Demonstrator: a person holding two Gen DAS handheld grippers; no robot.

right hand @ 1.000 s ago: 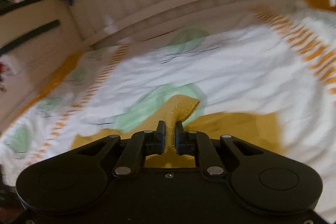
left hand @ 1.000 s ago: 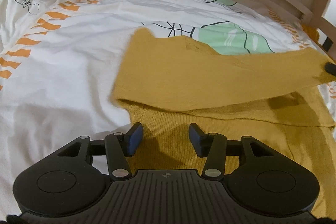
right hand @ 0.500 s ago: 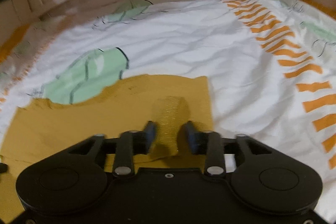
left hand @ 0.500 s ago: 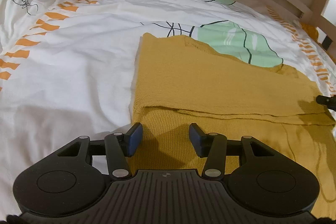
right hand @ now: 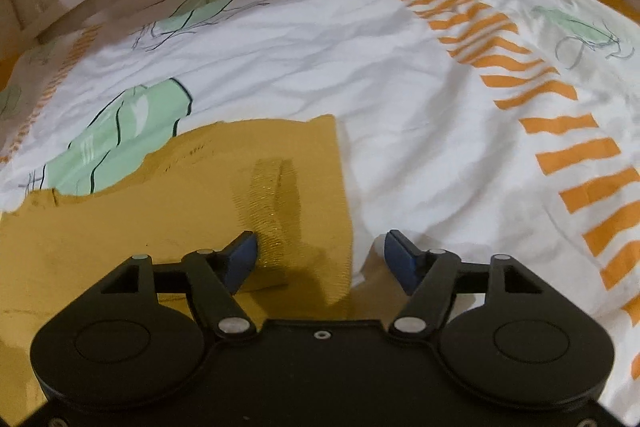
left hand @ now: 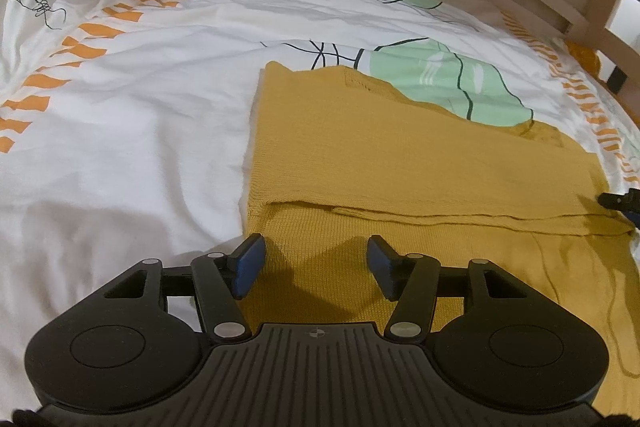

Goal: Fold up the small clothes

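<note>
One mustard-yellow knitted garment (left hand: 420, 163), top half now folded over; right gripper (right hand: 320, 259) jaws just opened, releasing it; left gripper (left hand: 312, 263) jaws apart, empty.

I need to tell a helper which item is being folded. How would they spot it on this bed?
Look at the white bedspread printed with green leaves and orange stripes. Lying flat on it is a mustard-yellow knit garment, folded over itself, the only plain-coloured piece of cloth there.

Black grippers (left hand: 316, 263) – blue pads (right hand: 400, 259) (silver pivot screws) – ribbed housing.
</note>
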